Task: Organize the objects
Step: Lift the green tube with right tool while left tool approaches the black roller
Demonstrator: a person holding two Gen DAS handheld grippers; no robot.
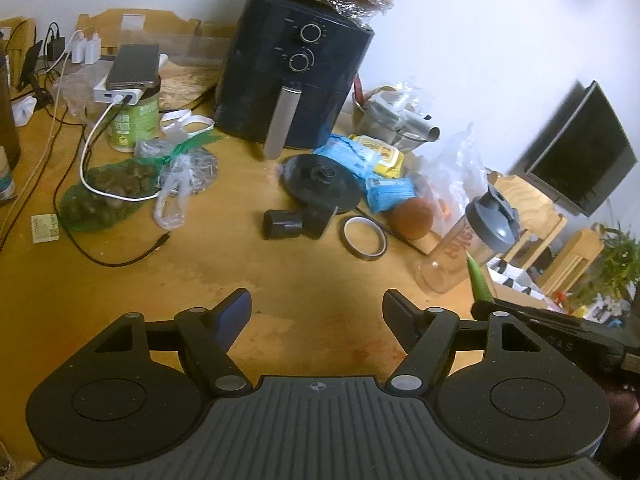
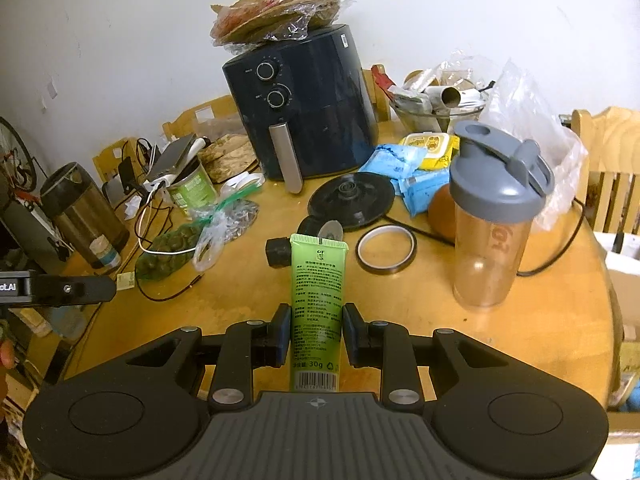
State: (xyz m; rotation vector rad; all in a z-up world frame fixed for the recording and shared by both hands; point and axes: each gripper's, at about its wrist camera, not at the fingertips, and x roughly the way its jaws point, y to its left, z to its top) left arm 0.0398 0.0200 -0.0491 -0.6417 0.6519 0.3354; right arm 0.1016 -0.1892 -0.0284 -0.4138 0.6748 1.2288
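**Tube in right gripper, placement pending**

Mid-carry. Right gripper [image 2: 316, 334] clamped on green tube [image 2: 317, 304], held above wooden table [image 2: 400, 300], crimped end pointing forward, barcode end back at the gripper body. Left gripper [image 1: 316, 310] spread wide, holding nothing, hovering over bare tabletop.

Next move, as a guess: choose a free spot, probably the bare patch short of tape ring [image 2: 386, 249] and left of shaker bottle [image 2: 494, 216], lower, release. Drop zone not obvious from the clutter near air fryer [image 2: 304, 104].

Tube: small, soft plastic, bright green, dense black print, "30g" marking, flat sealed end. Looks slightly squeezed between pads; likely to deform under harder grip. Tip also visible in left view [image 1: 477, 282], just beside the bottle.
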